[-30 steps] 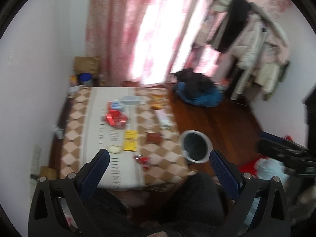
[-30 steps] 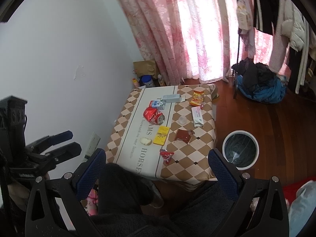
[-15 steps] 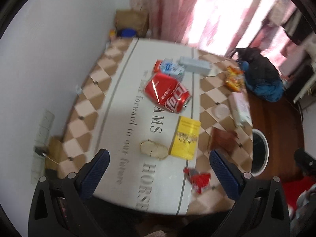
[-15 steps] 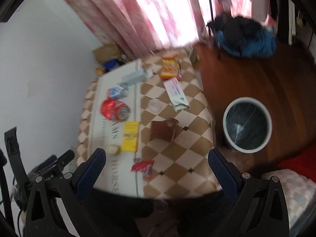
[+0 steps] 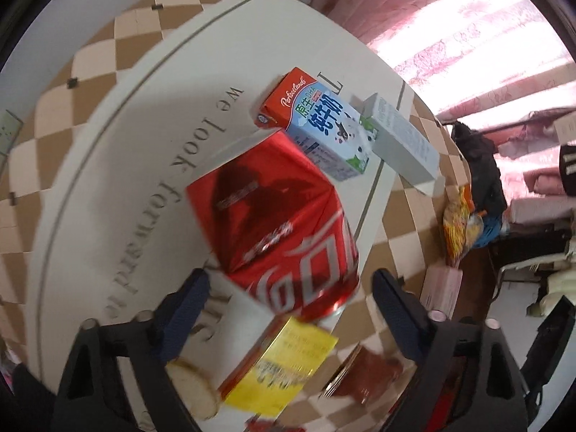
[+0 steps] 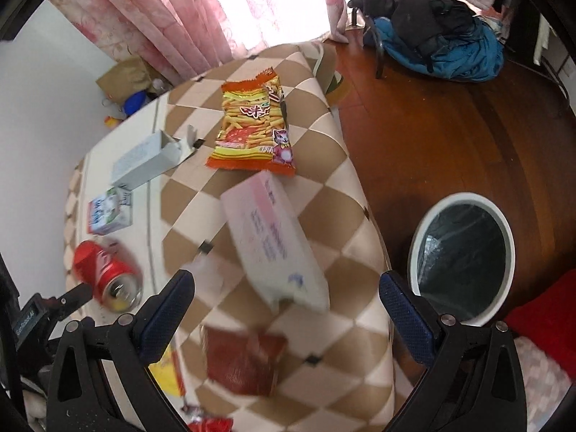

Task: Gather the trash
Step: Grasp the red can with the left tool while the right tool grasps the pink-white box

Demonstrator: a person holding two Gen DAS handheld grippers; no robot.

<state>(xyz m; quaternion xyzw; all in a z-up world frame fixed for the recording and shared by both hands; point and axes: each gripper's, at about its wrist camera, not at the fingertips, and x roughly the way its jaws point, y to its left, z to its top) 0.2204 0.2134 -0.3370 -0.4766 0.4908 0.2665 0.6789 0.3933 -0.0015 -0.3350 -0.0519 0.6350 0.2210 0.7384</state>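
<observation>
Crushed red can just ahead, between spread left tongs.

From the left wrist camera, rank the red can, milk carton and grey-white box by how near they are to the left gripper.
1. Red can, crushed, lying just ahead between the open fingers of the left gripper.
2. Milk carton, beyond the can.
3. Grey-white box, touching the carton's right end; its far end reaches farthest.

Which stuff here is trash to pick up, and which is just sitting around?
For the job:
crushed red can
milk carton
grey box
snack bag
white pack
yellow packet
bin

Just lying about:
pile of clothes
curtain
</observation>
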